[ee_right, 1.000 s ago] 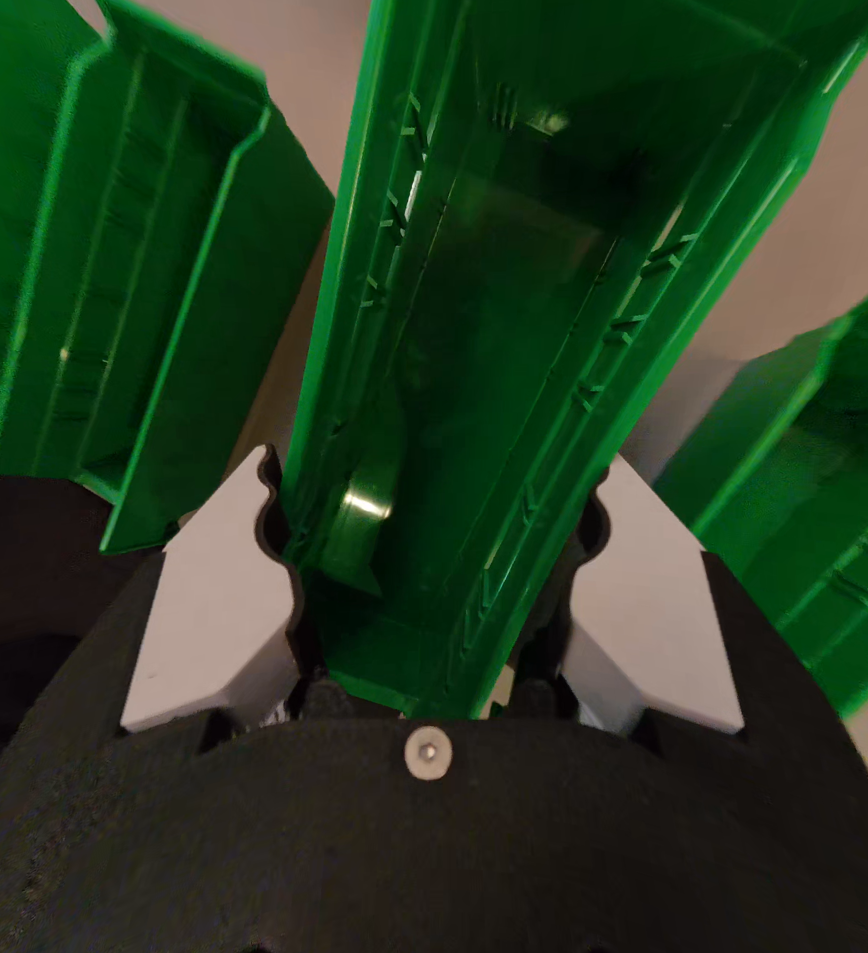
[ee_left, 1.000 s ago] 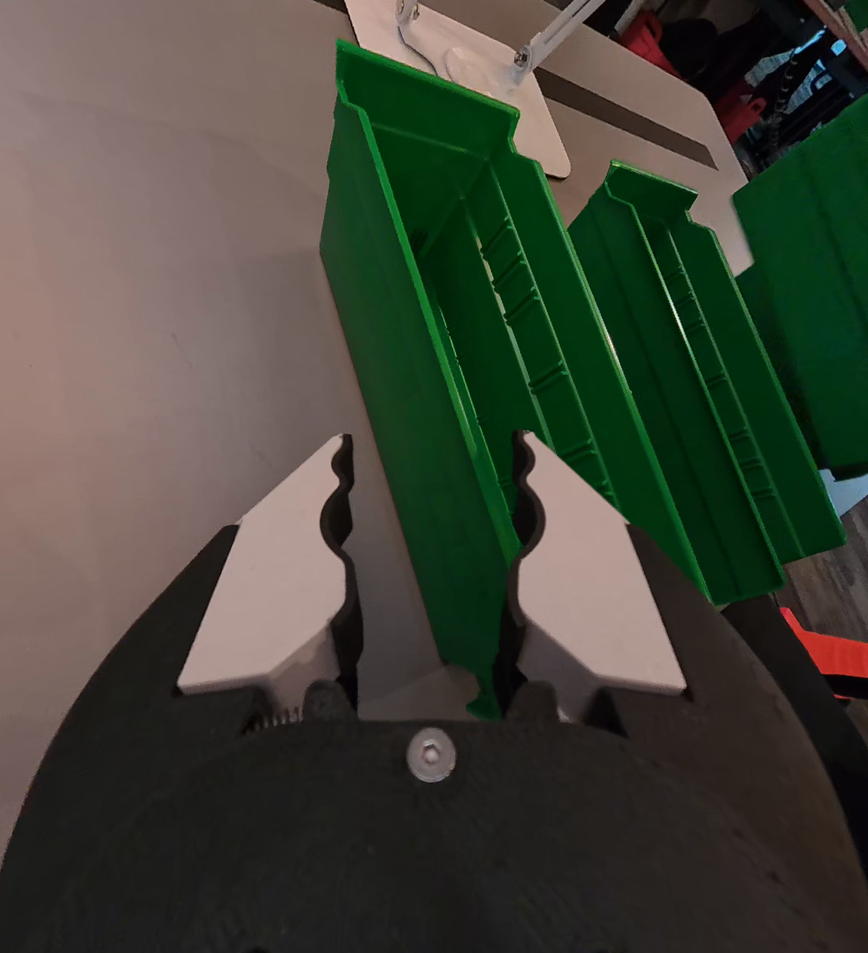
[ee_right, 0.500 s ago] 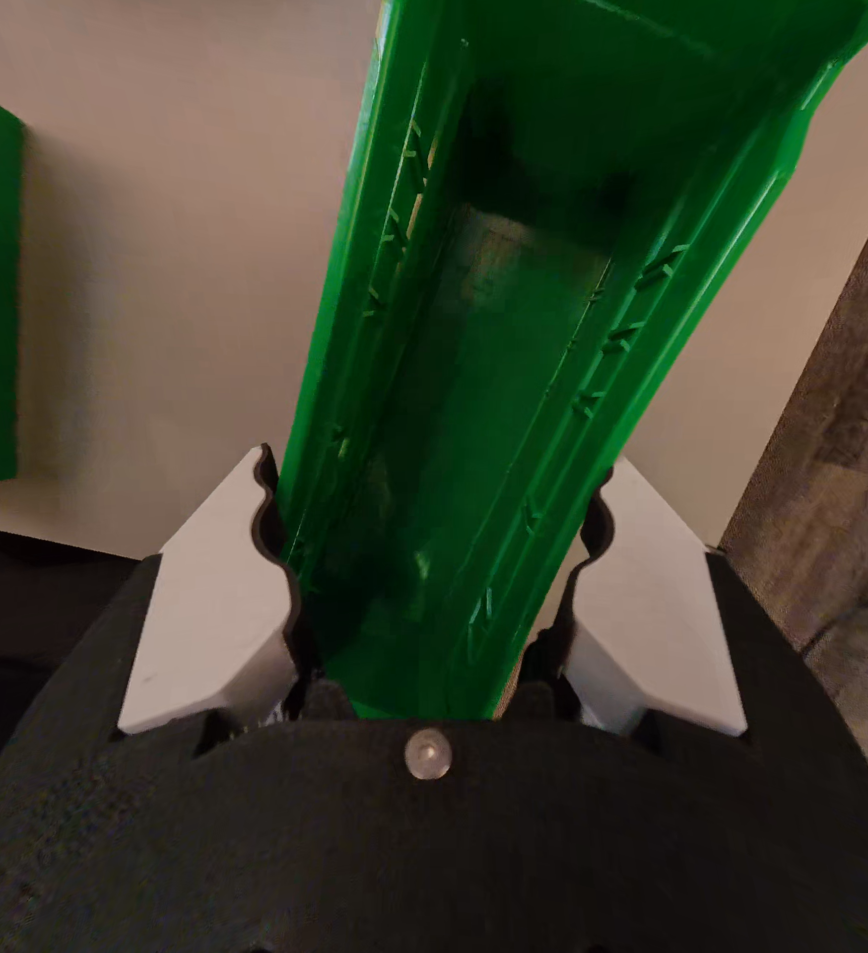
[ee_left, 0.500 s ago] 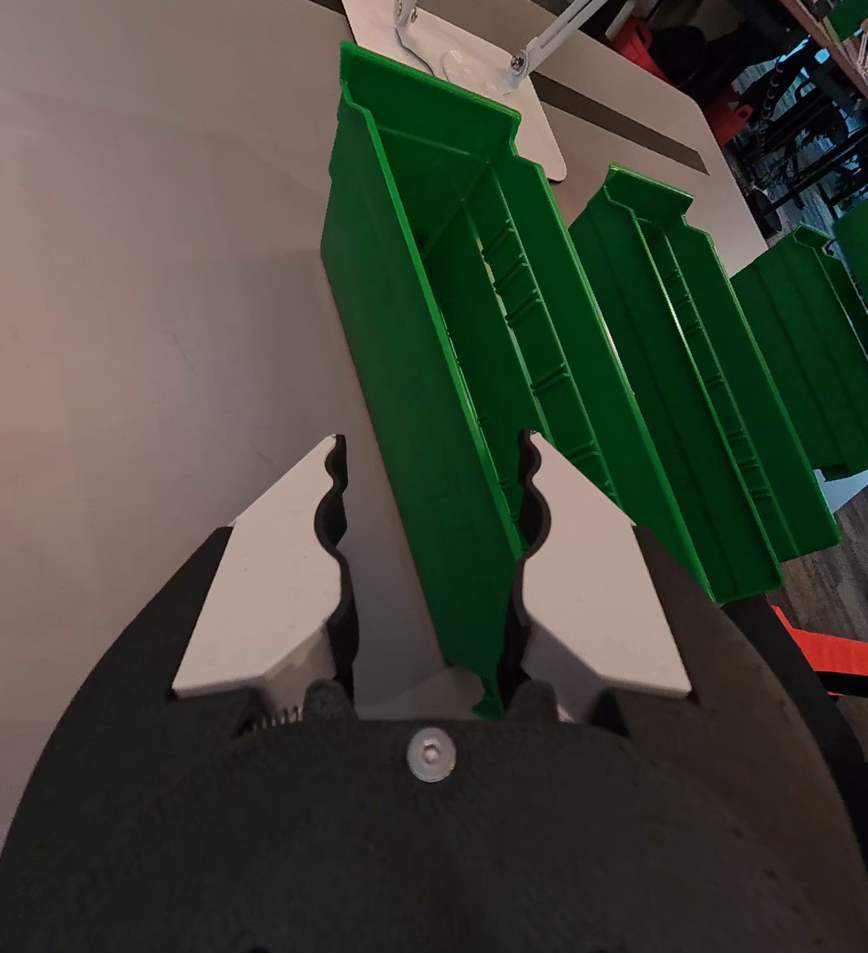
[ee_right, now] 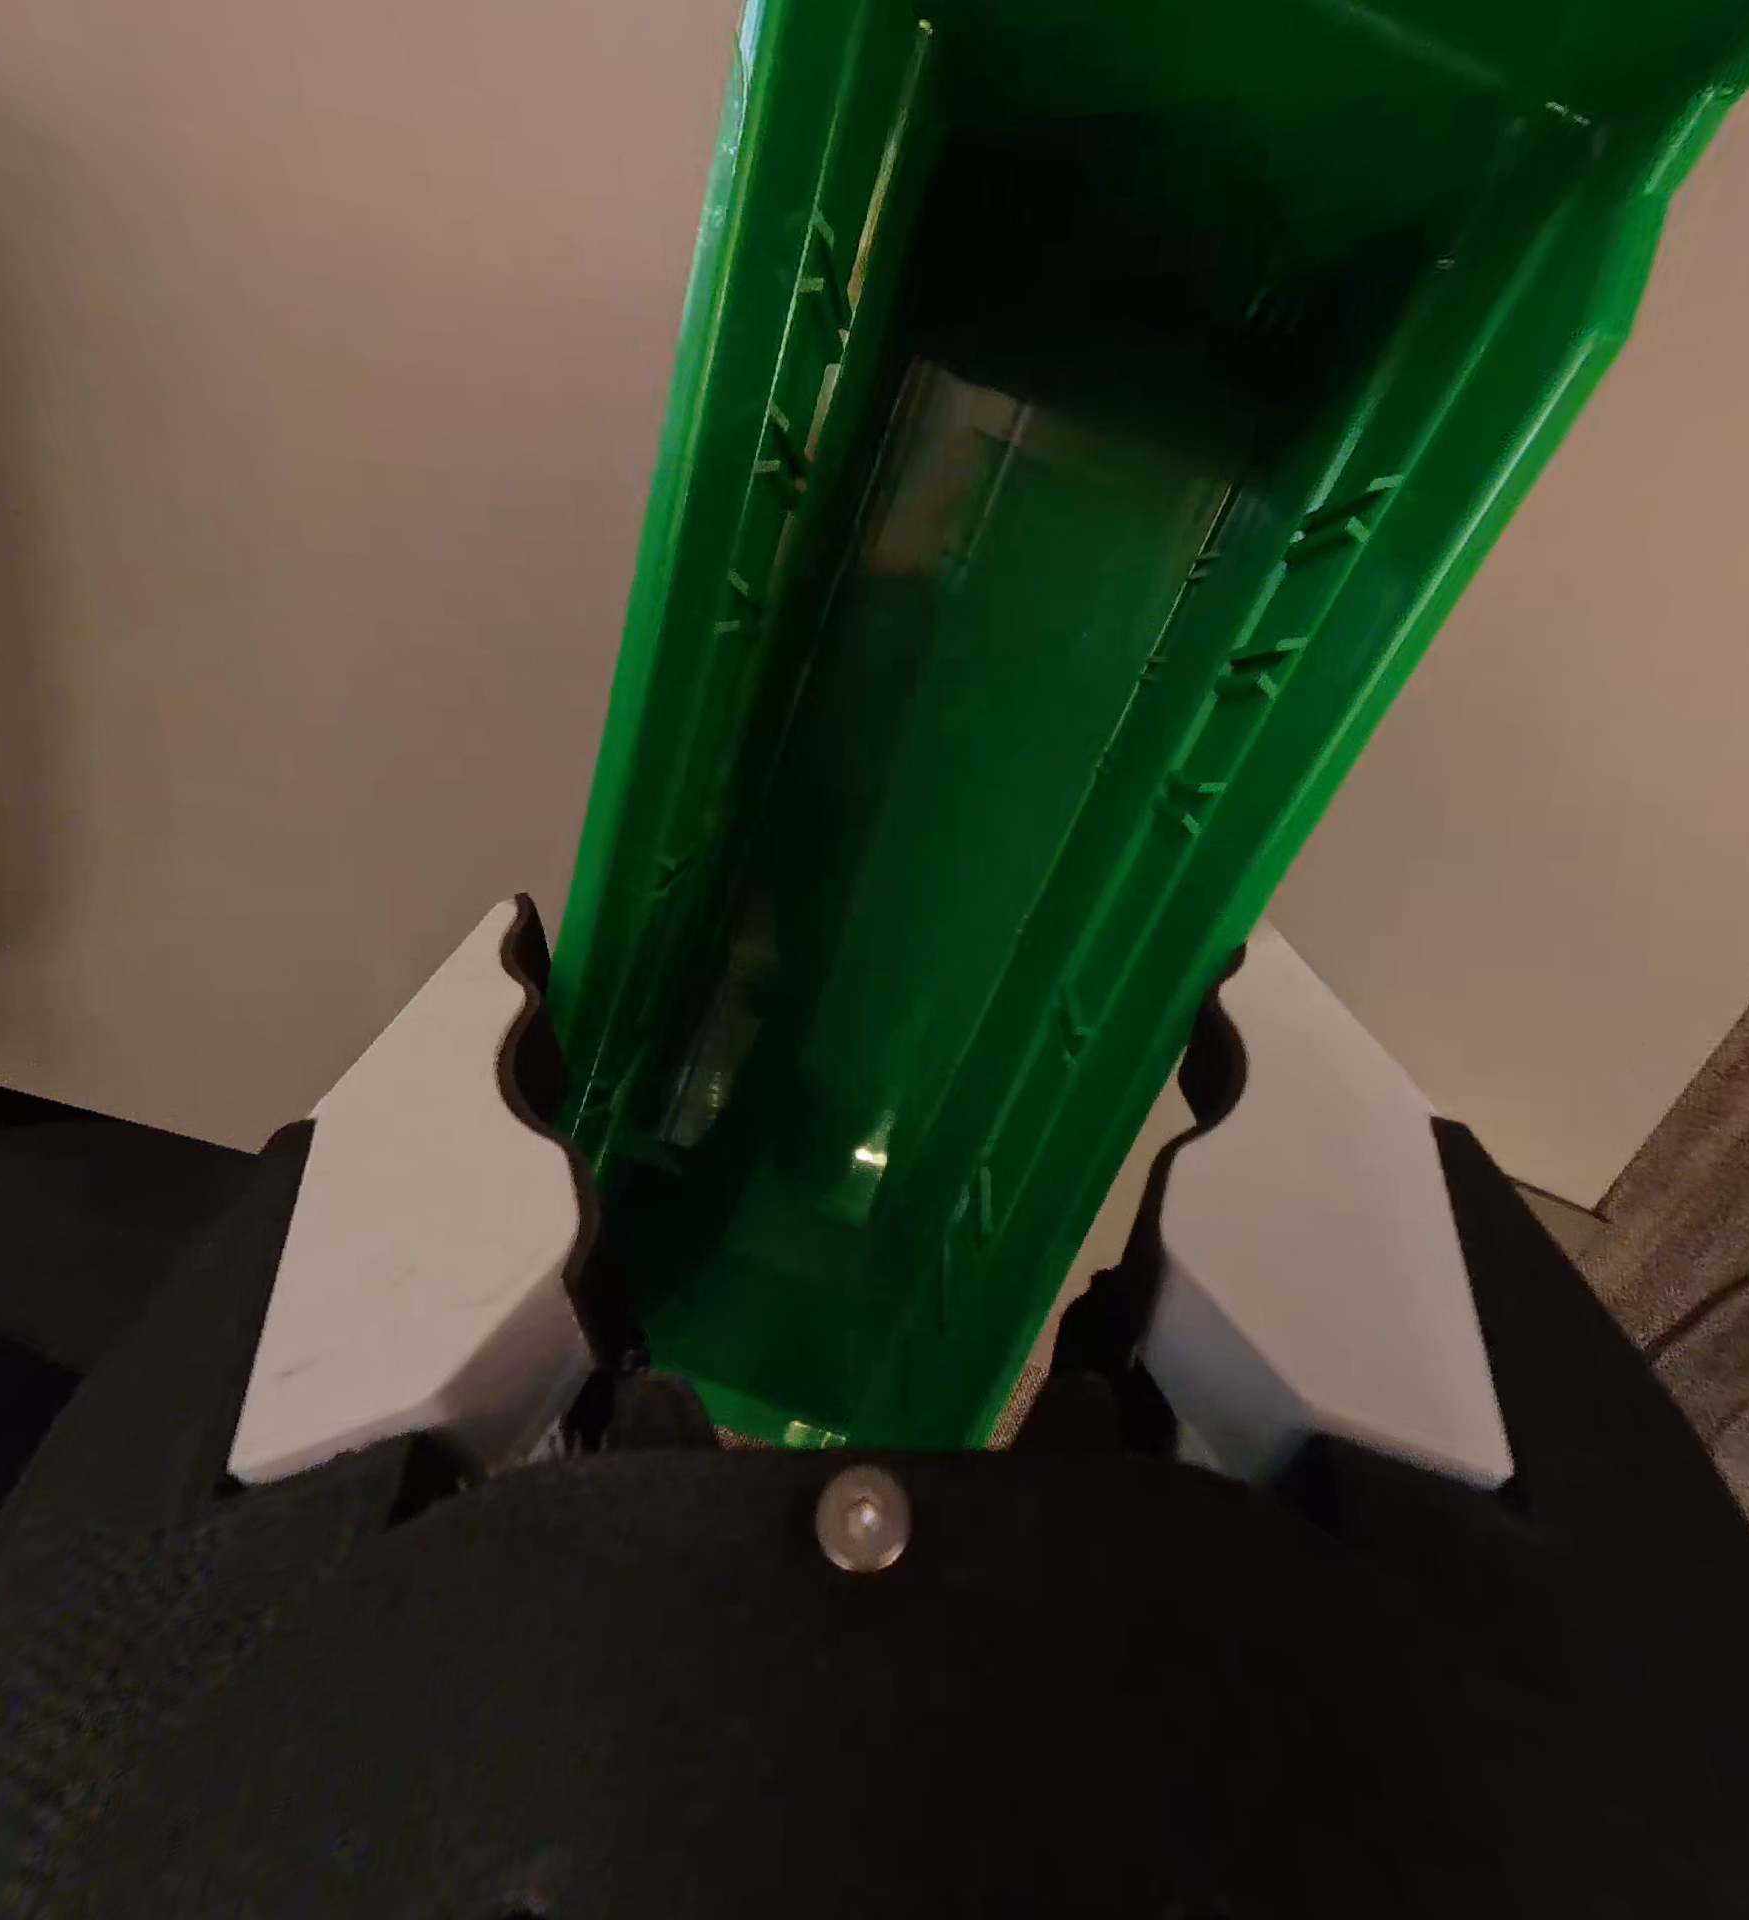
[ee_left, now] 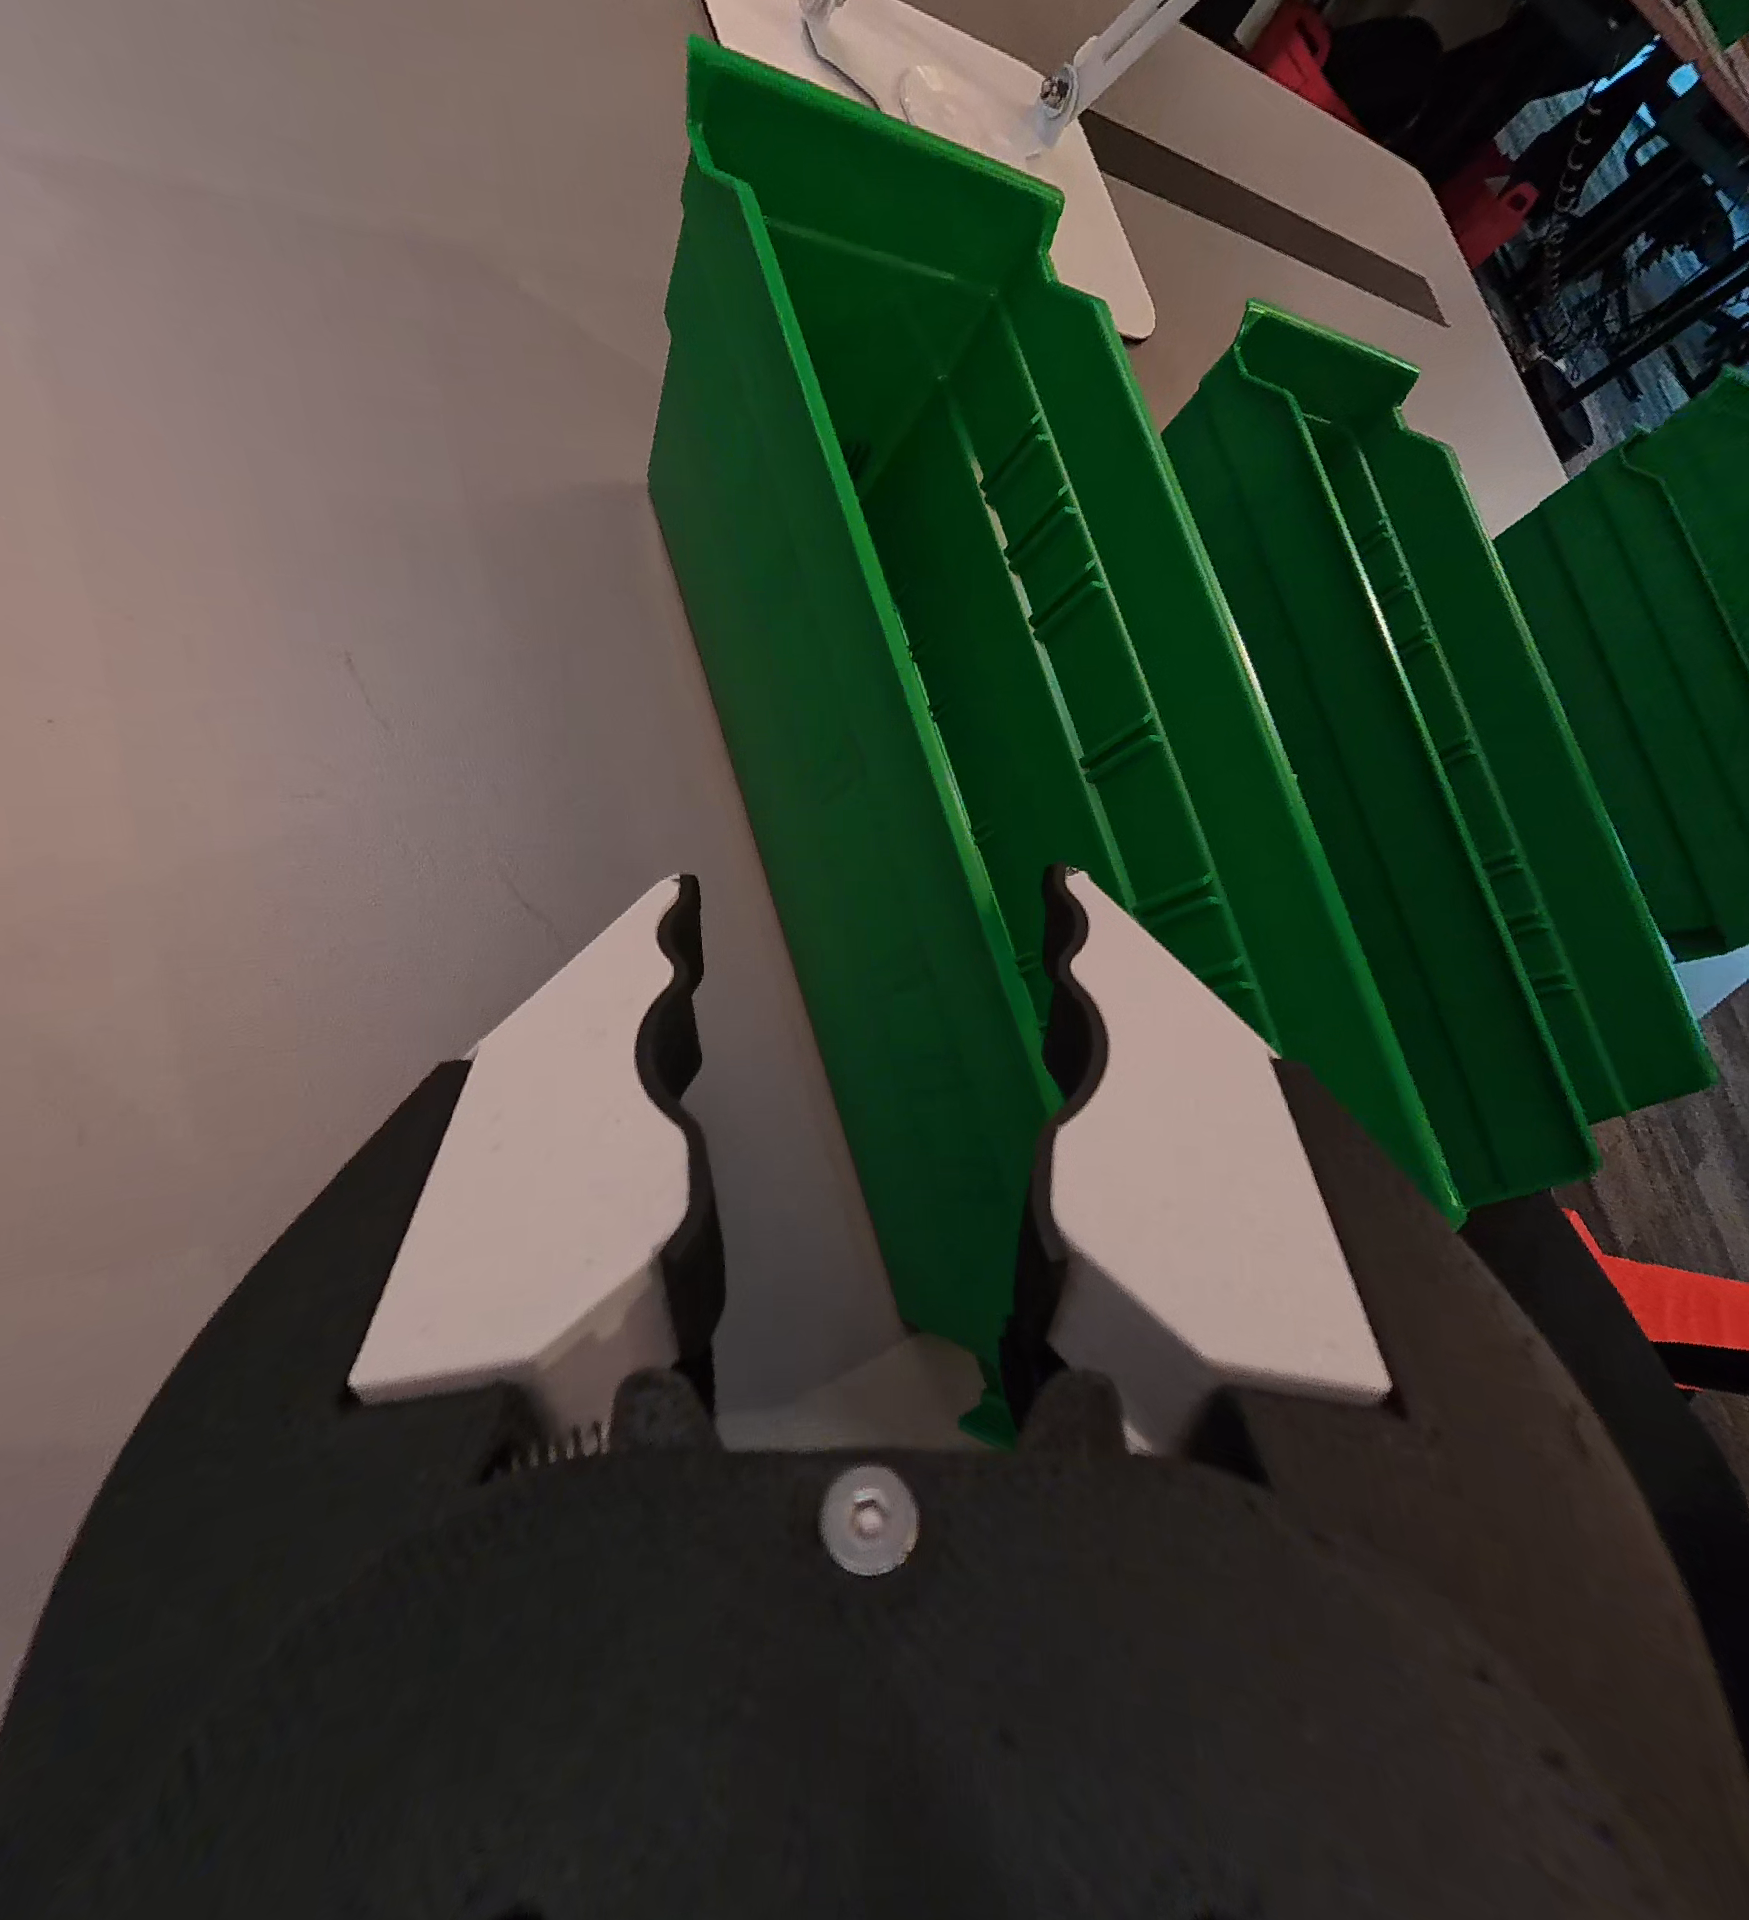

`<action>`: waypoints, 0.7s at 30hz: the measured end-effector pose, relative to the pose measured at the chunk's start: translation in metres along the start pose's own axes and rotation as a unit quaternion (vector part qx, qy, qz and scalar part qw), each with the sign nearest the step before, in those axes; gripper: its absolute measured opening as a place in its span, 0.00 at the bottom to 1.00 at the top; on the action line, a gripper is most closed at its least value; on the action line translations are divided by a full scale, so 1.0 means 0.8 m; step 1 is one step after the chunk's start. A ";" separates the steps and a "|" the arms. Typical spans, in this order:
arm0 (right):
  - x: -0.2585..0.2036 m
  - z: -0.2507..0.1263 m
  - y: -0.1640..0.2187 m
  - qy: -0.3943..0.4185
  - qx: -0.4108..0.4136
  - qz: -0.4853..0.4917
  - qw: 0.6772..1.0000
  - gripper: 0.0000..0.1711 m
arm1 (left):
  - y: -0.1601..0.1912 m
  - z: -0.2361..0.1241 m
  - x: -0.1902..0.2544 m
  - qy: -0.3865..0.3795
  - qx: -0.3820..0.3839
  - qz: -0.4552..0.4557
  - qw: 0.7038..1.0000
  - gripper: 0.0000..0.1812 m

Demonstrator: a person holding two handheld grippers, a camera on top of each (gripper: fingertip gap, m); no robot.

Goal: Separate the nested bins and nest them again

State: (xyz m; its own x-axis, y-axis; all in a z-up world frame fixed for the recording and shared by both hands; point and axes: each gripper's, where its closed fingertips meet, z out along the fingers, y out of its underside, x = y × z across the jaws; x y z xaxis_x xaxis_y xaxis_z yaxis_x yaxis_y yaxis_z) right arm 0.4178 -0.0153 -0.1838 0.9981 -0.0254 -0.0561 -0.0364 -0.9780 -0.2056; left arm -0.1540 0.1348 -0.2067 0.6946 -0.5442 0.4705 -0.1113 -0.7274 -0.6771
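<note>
Three long green bins lie side by side on a pale desk (ee_left: 226, 520) in the left wrist view. The left gripper (ee_left: 870, 1039) stands with its jaws wide apart around the near side wall of the first bin (ee_left: 818, 675); the right-hand finger (ee_left: 1192, 1174) touches the inner face of that wall, while the other finger stands clear of it. A second bin (ee_left: 1369, 779) lies just beside the first, and a third bin (ee_left: 1680, 675) beyond it at the desk's edge. In the right wrist view, the right gripper (ee_right: 875, 1039) holds a fourth bin (ee_right: 1005, 727) across its width, jaws pressed on both side walls, above the desk and near its edge.
</note>
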 end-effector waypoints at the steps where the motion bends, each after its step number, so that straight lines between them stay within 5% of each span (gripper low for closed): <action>1: 0.001 0.002 -0.001 -0.003 -0.001 -0.003 1.000 0.71 | 0.000 0.000 0.000 0.000 -0.001 0.000 1.000 0.36; 21: 0.014 0.002 -0.030 -0.003 0.070 -0.023 0.997 0.71 | 0.002 0.004 -0.002 -0.005 -0.003 0.006 1.000 0.35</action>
State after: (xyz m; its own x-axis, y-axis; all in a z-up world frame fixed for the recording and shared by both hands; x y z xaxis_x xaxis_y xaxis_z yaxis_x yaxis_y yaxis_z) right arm 0.4295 0.0080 -0.1814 0.9986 0.0211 -0.0490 0.0030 -0.9393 -0.3432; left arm -0.1533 0.1358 -0.2106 0.7003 -0.5487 0.4566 -0.1237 -0.7232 -0.6795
